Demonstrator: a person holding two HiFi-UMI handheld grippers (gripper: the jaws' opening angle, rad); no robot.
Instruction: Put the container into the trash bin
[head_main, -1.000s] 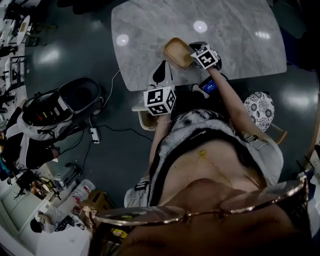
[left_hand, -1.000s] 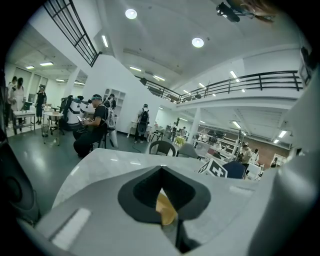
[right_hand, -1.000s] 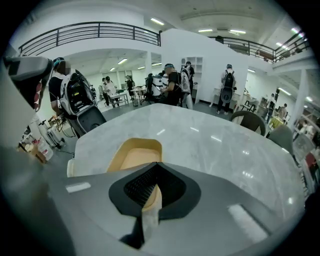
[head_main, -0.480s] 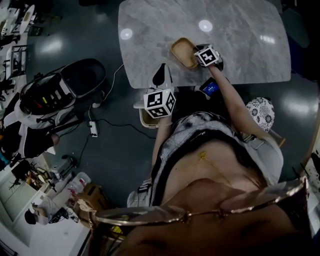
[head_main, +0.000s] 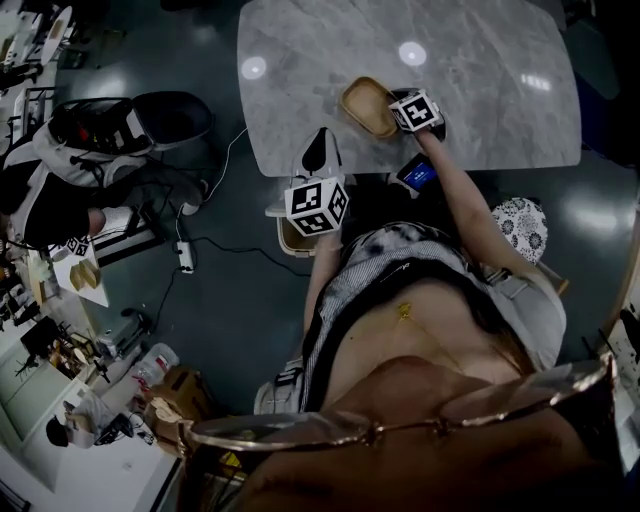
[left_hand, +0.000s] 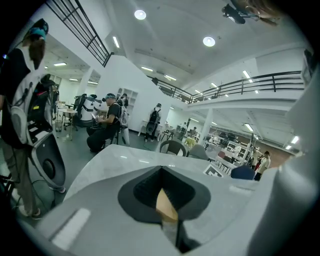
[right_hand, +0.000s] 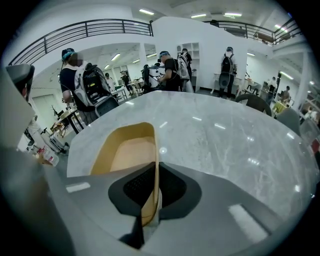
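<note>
A tan oval container (head_main: 365, 106) lies on the grey marble table (head_main: 480, 90) near its front edge. My right gripper (head_main: 396, 114) is shut on the container's near rim; in the right gripper view the rim (right_hand: 150, 165) stands pinched between the pads of the right gripper (right_hand: 156, 197). My left gripper (head_main: 322, 150) hovers at the table's front edge, left of the container, jaws shut; in the left gripper view a tan sliver shows above the left gripper (left_hand: 167, 212). A dark trash bin (head_main: 178, 112) stands on the floor at the left, seen lid up (left_hand: 47, 165).
A person with a backpack (head_main: 70, 160) stands right beside the bin. Cables and a power strip (head_main: 185, 262) lie on the floor between bin and table. A wooden chair seat (head_main: 288, 236) and a patterned stool (head_main: 518, 220) sit by the table's front. Cluttered benches fill the lower left.
The person with the backpack has moved up beside the bin. The view shifted slightly; the right gripper stays shut on the container, and the left gripper has barely moved.
</note>
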